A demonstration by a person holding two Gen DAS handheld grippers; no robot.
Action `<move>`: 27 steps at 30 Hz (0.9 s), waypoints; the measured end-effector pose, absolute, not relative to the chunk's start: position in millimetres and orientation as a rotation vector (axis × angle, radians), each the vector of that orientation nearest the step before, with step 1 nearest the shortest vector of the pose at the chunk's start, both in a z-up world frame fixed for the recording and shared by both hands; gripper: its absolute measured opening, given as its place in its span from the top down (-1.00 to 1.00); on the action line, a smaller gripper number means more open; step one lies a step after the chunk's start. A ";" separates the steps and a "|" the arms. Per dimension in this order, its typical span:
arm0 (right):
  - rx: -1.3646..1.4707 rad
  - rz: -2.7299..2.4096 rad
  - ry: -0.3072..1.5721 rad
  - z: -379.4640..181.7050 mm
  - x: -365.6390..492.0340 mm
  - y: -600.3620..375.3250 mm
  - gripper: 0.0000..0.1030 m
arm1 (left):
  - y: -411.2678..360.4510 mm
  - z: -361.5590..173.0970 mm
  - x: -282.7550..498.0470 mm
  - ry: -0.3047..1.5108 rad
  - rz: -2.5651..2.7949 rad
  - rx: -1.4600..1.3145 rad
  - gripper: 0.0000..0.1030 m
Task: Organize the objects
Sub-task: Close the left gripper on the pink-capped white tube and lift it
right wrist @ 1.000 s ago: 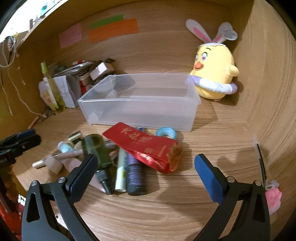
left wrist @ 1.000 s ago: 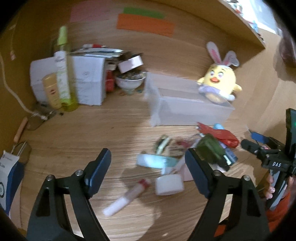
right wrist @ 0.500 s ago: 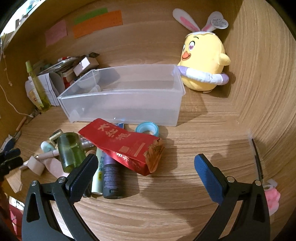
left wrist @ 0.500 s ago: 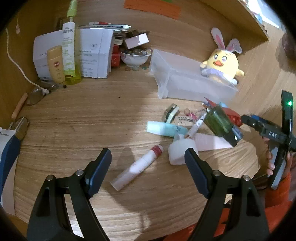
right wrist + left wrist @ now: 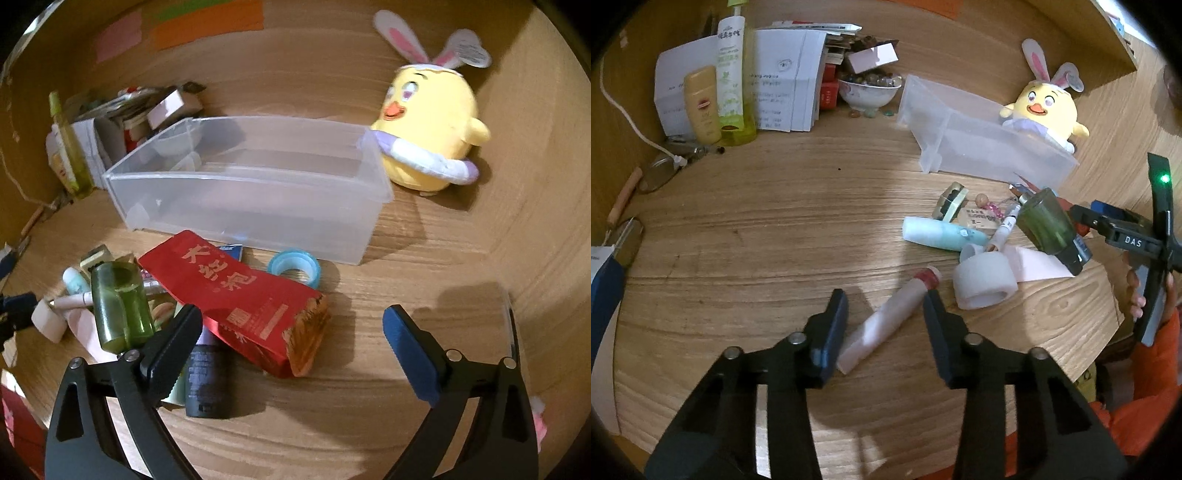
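Note:
A white tube with a red cap (image 5: 886,317) lies on the wooden desk between the fingers of my left gripper (image 5: 884,306), which is open and narrowed around it. Beside it lie a roll of white tape (image 5: 984,282), a light blue tube (image 5: 938,233) and a green bottle (image 5: 1047,225). My right gripper (image 5: 291,328) is open and empty above a red packet (image 5: 240,299), near a dark purple tube (image 5: 207,376) and a blue tape roll (image 5: 295,266). A clear plastic bin (image 5: 251,184) stands empty behind the pile.
A yellow chick plush (image 5: 428,136) sits at the bin's right end. Lotion bottles (image 5: 733,77), papers (image 5: 783,81) and a bowl (image 5: 868,90) crowd the back left corner. Side walls close in on both ends.
My left gripper has moved down over the white red-capped tube and its fingers have narrowed around it. My right gripper has moved closer to the red packet.

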State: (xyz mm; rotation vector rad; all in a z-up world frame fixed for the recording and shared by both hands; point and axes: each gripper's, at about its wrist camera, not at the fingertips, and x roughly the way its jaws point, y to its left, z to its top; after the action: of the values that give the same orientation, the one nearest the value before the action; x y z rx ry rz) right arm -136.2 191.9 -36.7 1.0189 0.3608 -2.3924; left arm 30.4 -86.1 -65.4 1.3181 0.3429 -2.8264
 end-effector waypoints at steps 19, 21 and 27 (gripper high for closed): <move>1.141 -2.143 0.258 -52.2 -172.9 188.5 -0.69 | -84.3 -65.6 20.0 0.355 -2.823 1.316 0.72; 1.125 -2.144 0.271 -50.1 -169.3 187.4 -0.64 | -87.2 -62.5 20.2 0.381 -2.822 1.299 0.72; 1.100 -2.139 0.258 -43.1 -157.8 194.0 -0.24 | -88.0 -47.9 19.4 0.391 -2.842 1.238 0.72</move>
State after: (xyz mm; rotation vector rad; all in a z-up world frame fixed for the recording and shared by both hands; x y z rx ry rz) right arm -157.8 194.0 -43.1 1.1000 0.2576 -2.1393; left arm 19.4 -88.0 -47.9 1.2376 0.3911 -2.8420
